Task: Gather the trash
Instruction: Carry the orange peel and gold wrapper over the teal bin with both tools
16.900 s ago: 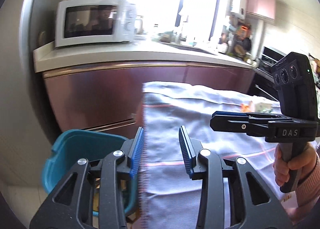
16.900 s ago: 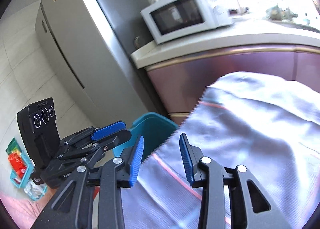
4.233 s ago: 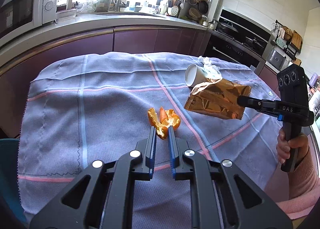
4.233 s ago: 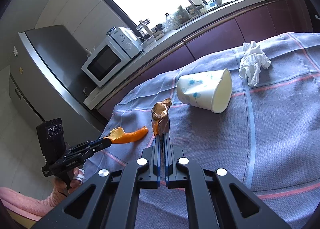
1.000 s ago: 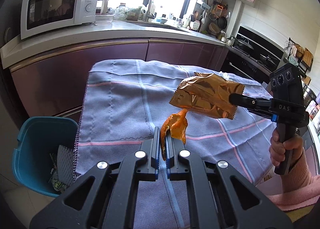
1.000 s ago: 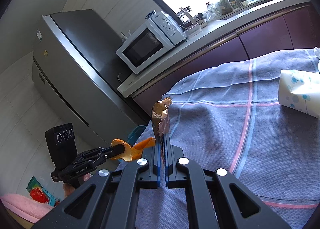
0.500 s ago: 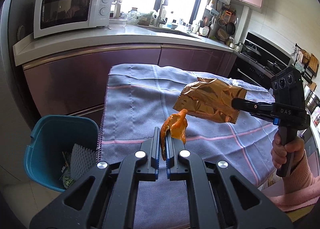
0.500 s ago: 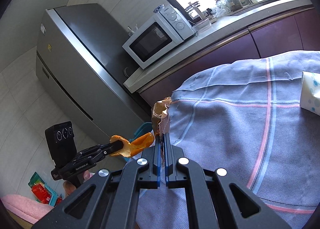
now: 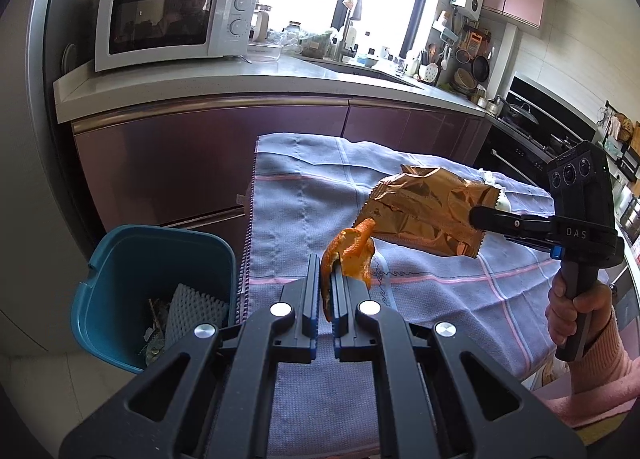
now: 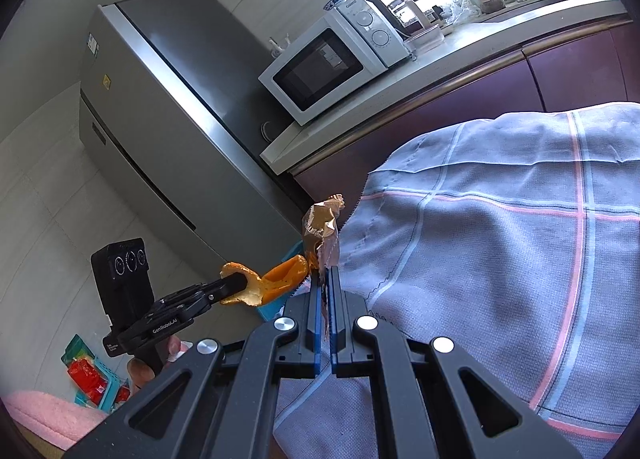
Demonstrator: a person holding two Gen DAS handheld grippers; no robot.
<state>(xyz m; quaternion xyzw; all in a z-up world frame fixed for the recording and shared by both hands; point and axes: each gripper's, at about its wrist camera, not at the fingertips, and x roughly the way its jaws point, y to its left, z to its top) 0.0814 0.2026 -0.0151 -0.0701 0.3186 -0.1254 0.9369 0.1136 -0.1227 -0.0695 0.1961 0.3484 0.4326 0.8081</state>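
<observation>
My left gripper [image 9: 326,265] is shut on a curled orange peel [image 9: 352,249], held above the left part of the cloth-covered table [image 9: 420,299]. My right gripper [image 10: 325,275] is shut on a crumpled gold foil wrapper [image 10: 322,231]; in the left wrist view that wrapper [image 9: 428,211] hangs in the air just right of the peel, pinched at its right corner. A teal trash bin [image 9: 160,255] stands on the floor left of the table, with a grey foam piece and scraps inside. In the right wrist view the left gripper [image 10: 236,281] holds the orange peel [image 10: 272,283] in front of the bin's edge.
A purple cabinet run [image 9: 200,163] with a white microwave [image 9: 172,21] on its counter stands behind the table. A grey fridge [image 10: 168,127] rises at the left. Crumpled white tissue [image 9: 490,179] lies at the table's far right edge. A person's hand in a pink sleeve [image 9: 592,363] holds the right gripper.
Both grippers have carried the peel and the wrapper leftward toward the table's left edge. The teal bin now shows larger and nearer in the left wrist view; the paper cup has left the right wrist view.
</observation>
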